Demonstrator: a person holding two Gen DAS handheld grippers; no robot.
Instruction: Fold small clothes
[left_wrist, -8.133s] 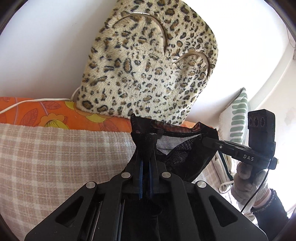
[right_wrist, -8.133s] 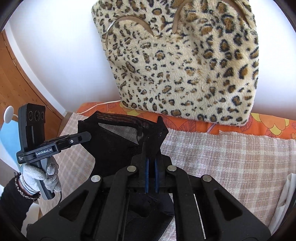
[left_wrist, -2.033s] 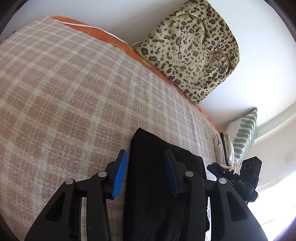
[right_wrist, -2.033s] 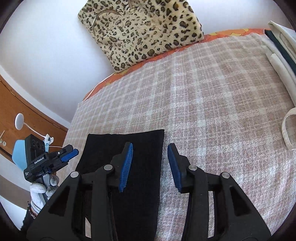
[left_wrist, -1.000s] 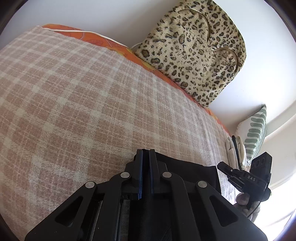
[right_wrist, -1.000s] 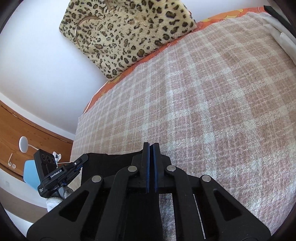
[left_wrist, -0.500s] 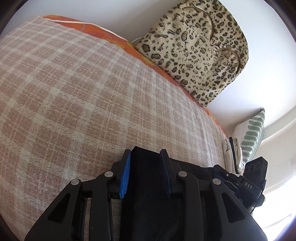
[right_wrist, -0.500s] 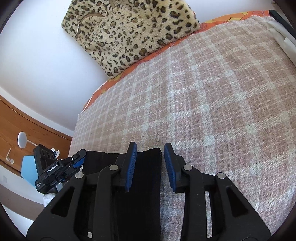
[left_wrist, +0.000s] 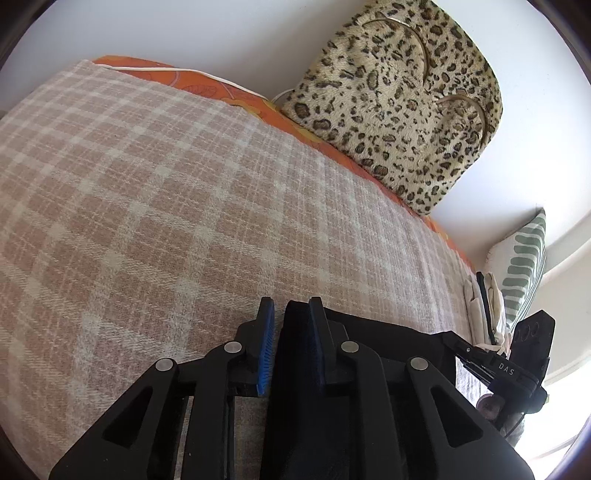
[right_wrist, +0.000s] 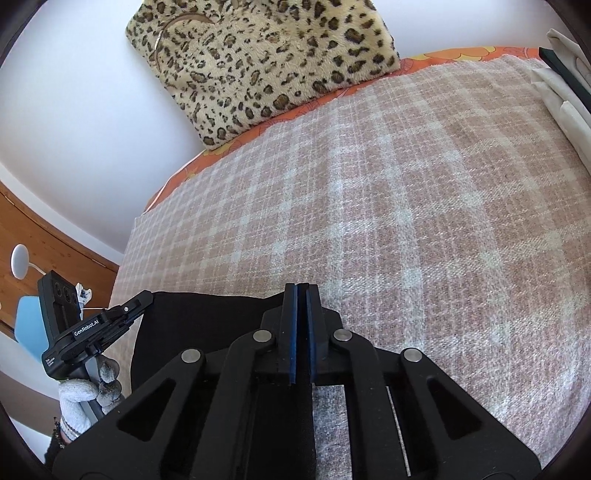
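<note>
A small black garment (left_wrist: 391, 332) lies folded flat on the pink plaid blanket (left_wrist: 166, 206). My left gripper (left_wrist: 290, 314) is partly open with its fingers straddling the garment's left corner. My right gripper (right_wrist: 302, 295) is shut on the garment's right corner (right_wrist: 207, 314). The other gripper shows at the edge of each view: the right one (left_wrist: 517, 365) and the left one (right_wrist: 92, 328).
A leopard-print cushion (left_wrist: 399, 96) leans on the white wall at the back. An orange floral sheet (left_wrist: 207, 85) edges the blanket. A green striped pillow (left_wrist: 524, 266) and folded white cloths (right_wrist: 561, 85) lie at the right end. A wooden wall and a blue chair (right_wrist: 29, 325) stand left.
Both grippers released the garment on the blanket two seconds ago, closed on its near corners, then opened. Now the right gripper has shut again and the left has narrowed.
</note>
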